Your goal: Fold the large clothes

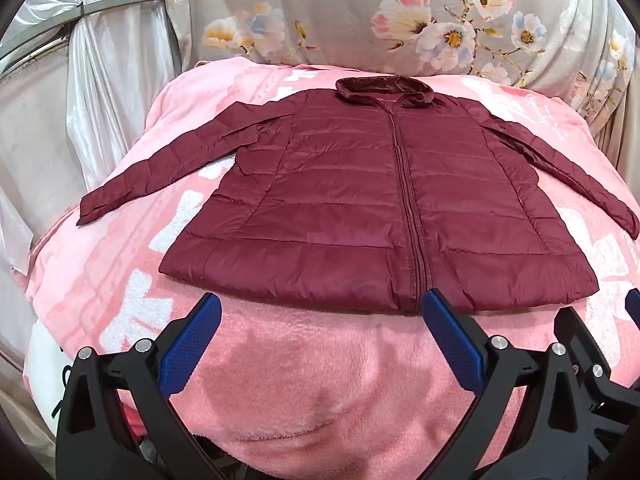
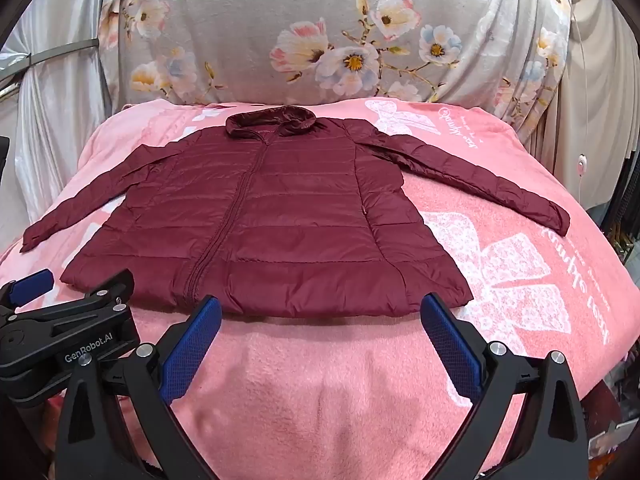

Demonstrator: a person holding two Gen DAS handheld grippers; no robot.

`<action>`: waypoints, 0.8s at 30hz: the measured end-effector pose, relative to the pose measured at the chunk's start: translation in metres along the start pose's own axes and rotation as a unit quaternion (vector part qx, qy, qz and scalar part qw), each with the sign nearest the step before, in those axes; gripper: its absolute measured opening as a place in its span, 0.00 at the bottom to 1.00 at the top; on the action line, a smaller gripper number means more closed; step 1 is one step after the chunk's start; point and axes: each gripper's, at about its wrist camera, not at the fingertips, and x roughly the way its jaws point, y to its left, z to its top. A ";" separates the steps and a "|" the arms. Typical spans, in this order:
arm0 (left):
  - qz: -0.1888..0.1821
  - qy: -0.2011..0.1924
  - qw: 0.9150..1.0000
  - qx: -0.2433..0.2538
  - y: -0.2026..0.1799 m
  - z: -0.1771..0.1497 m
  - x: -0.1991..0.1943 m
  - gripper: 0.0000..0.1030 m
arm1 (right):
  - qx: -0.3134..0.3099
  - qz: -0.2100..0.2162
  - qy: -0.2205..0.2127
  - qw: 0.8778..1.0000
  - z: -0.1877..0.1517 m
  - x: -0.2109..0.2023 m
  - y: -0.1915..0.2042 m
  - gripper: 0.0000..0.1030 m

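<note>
Both grippers hover side by side with fingers spread wide and holding nothing: the left gripper (image 1: 320,322) and the right gripper (image 2: 320,324) each frame bare pink blanket (image 1: 304,380). Just beyond the fingertips lies the jacket (image 1: 360,208), flat, zipped, front up, hem nearest, sleeves spread out to both sides, collar farthest. Behind it rises a floral cushion (image 2: 320,40).

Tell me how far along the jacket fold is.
Done: the maroon jacket lies flat, zipped, sleeves spread on the pink blanket. In hand: nothing; the left gripper and right gripper are open, short of the hem. Left: every fold, sleeves and body.
</note>
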 end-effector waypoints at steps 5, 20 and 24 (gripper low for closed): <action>-0.001 0.000 1.000 -0.002 0.000 0.000 0.000 0.95 | 0.000 0.000 0.000 1.000 0.000 0.000 0.000 0.95; -0.002 0.001 1.000 -0.003 0.000 0.000 0.000 0.95 | 0.000 0.001 0.001 1.000 -0.001 0.000 0.001 0.95; -0.003 0.001 1.000 -0.003 0.000 0.000 0.000 0.95 | 0.000 0.000 0.000 1.000 -0.001 0.001 0.002 0.95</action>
